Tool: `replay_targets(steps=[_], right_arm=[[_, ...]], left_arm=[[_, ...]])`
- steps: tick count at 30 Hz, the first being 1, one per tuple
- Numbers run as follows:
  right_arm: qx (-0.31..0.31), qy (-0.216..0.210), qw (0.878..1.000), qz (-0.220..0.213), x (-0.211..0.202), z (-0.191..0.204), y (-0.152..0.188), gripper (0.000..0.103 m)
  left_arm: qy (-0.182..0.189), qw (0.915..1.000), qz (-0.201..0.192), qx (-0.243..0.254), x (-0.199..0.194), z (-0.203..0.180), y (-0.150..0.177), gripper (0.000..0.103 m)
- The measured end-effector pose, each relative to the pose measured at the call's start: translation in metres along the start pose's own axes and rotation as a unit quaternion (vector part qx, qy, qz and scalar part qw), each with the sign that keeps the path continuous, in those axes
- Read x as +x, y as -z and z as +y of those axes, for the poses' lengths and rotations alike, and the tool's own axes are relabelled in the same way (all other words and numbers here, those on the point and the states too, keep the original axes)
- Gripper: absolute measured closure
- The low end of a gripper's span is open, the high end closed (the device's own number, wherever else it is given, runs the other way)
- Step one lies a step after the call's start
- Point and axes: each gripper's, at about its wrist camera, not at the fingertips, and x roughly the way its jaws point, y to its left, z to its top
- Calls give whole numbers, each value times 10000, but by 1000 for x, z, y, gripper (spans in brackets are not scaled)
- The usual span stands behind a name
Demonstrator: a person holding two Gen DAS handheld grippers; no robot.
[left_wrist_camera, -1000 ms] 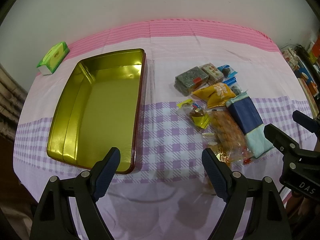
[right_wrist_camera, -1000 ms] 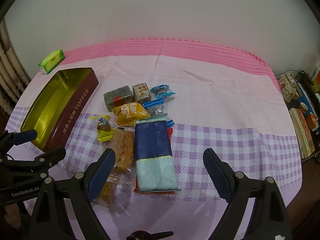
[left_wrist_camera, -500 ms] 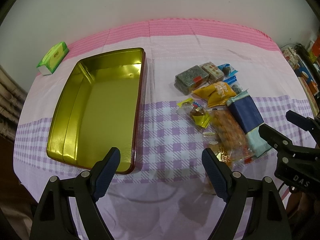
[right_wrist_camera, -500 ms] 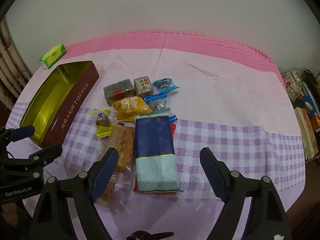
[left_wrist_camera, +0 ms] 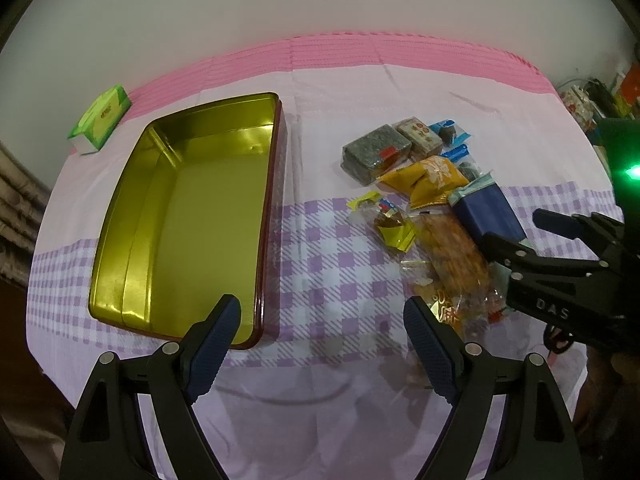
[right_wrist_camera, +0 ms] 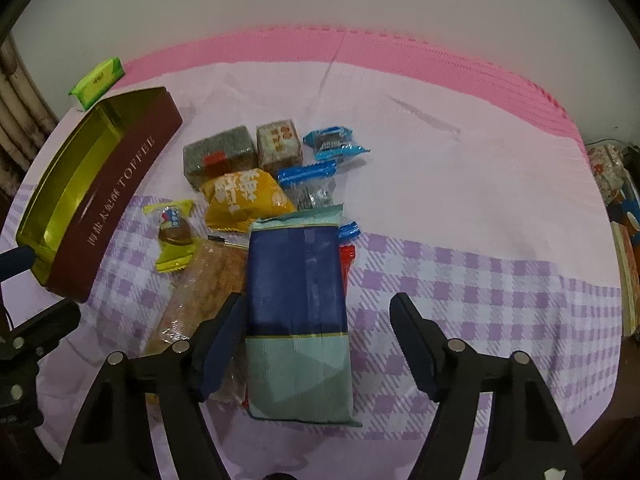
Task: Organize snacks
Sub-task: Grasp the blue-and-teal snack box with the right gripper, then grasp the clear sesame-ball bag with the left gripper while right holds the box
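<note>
An empty gold-lined maroon toffee tin (left_wrist_camera: 192, 216) (right_wrist_camera: 96, 196) lies open on the left of the cloth. A pile of wrapped snacks lies to its right: a long blue and pale-green packet (right_wrist_camera: 298, 312) (left_wrist_camera: 486, 216), an orange cracker bag (left_wrist_camera: 452, 256) (right_wrist_camera: 204, 292), a yellow pouch (right_wrist_camera: 244, 196), two dark square packets (right_wrist_camera: 220, 158), small candies (right_wrist_camera: 174, 234). My left gripper (left_wrist_camera: 322, 334) is open and empty above the cloth near the tin's front corner. My right gripper (right_wrist_camera: 316, 344) is open, its fingers either side of the blue packet's near half.
A green tissue pack (left_wrist_camera: 100, 120) lies at the far left corner by the wall. The pink and purple-checked tablecloth (right_wrist_camera: 480, 280) covers the table. Boxes and clutter (right_wrist_camera: 624, 208) stand beyond the table's right edge.
My right gripper has moved forward and down over the blue packet, which now lies between its fingers. The left gripper has stayed still.
</note>
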Motion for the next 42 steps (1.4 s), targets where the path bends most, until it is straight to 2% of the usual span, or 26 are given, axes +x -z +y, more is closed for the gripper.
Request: replay_targets(steps=[5, 9, 13, 19, 24, 33, 42], right_arm=[[-64, -90, 9999, 13, 6, 1, -4, 37], [-11, -321, 9994, 132, 14, 0, -6, 53], [49, -418, 9990, 134, 17, -1, -7, 57], [162, -463, 9988, 72, 9, -9, -1, 58], [325, -332, 9989, -92, -6, -26, -3, 58], [782, -289, 9963, -214, -16, -60, 0, 58], [848, -428, 9951, -276, -19, -67, 1, 58]], left_arm=[[46, 9999, 54, 81, 1, -4, 3, 19], [86, 9998, 106, 124, 1, -7, 6, 19], [106, 9996, 176, 181, 1, -12, 8, 19], [191, 9988, 301, 345, 3, -23, 12, 19], [323, 9972, 480, 471, 8, -32, 14, 19], [761, 9898, 1057, 569, 28, -49, 15, 19], [877, 9846, 1408, 556, 53, -65, 2, 33]])
